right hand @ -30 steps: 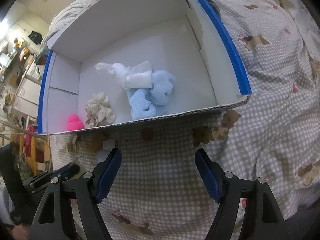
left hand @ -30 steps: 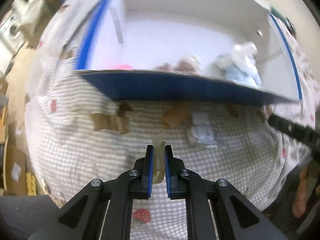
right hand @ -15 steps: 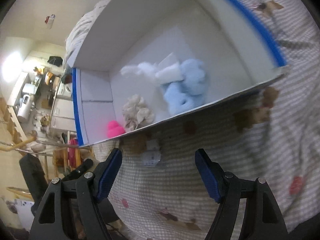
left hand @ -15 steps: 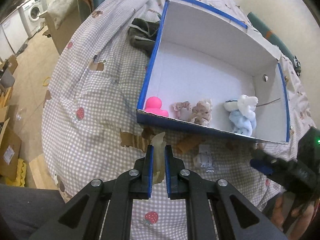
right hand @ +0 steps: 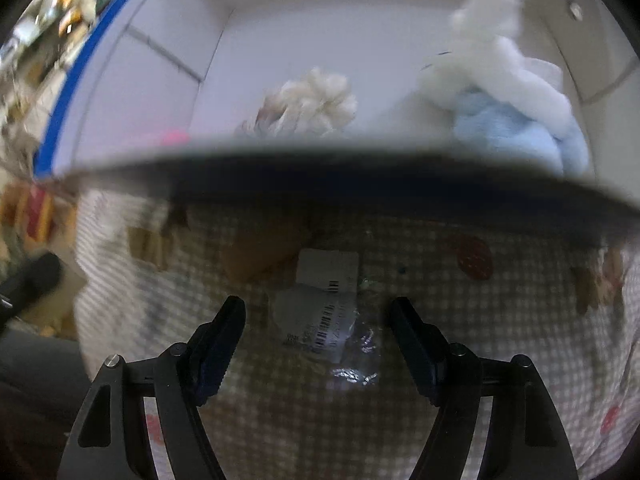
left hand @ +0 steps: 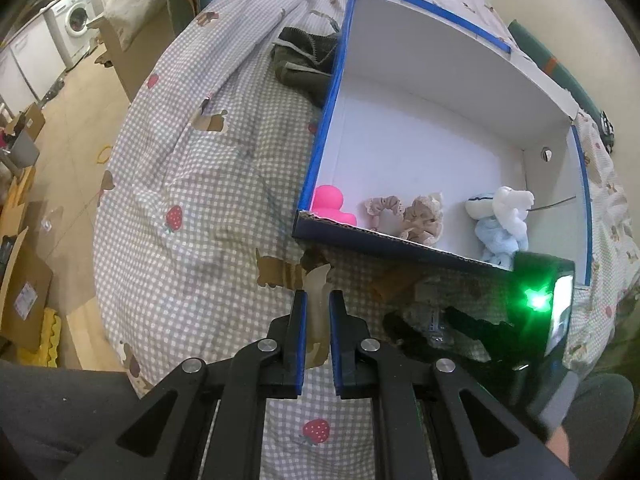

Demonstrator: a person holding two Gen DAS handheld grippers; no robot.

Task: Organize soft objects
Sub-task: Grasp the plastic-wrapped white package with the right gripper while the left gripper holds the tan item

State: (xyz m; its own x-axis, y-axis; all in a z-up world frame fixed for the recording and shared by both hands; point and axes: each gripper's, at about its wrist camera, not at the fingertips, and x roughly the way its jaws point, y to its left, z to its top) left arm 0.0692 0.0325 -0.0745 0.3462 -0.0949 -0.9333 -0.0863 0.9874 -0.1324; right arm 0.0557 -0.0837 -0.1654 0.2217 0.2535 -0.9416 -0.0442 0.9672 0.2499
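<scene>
A white box with blue edges [left hand: 320, 148] lies on the checked bedspread. Inside it are a pink rubber duck [left hand: 330, 204], beige scrunchies [left hand: 416, 216] and a blue-and-white plush toy [left hand: 502, 220]. My left gripper [left hand: 318, 312] is nearly shut on a strip of pale tape [left hand: 318, 288], back from the box's near wall. My right gripper [right hand: 318, 320] is open low over the bedspread, its jaws either side of a clear plastic packet with white labels [right hand: 326, 304] in front of the box [right hand: 320, 176]. The scrunchies [right hand: 316, 104] and plush [right hand: 516, 96] show beyond the wall.
A dark green cloth [left hand: 308, 60] lies by the box's far left corner. The bed's left edge drops to a floor with cardboard boxes [left hand: 24, 296] and a washing machine [left hand: 76, 24]. The right gripper's body with a green light [left hand: 536, 300] is at the right.
My left gripper has pulled back and up from the box. My right gripper has dropped low and forward over the plastic packet, close to the box's near wall.
</scene>
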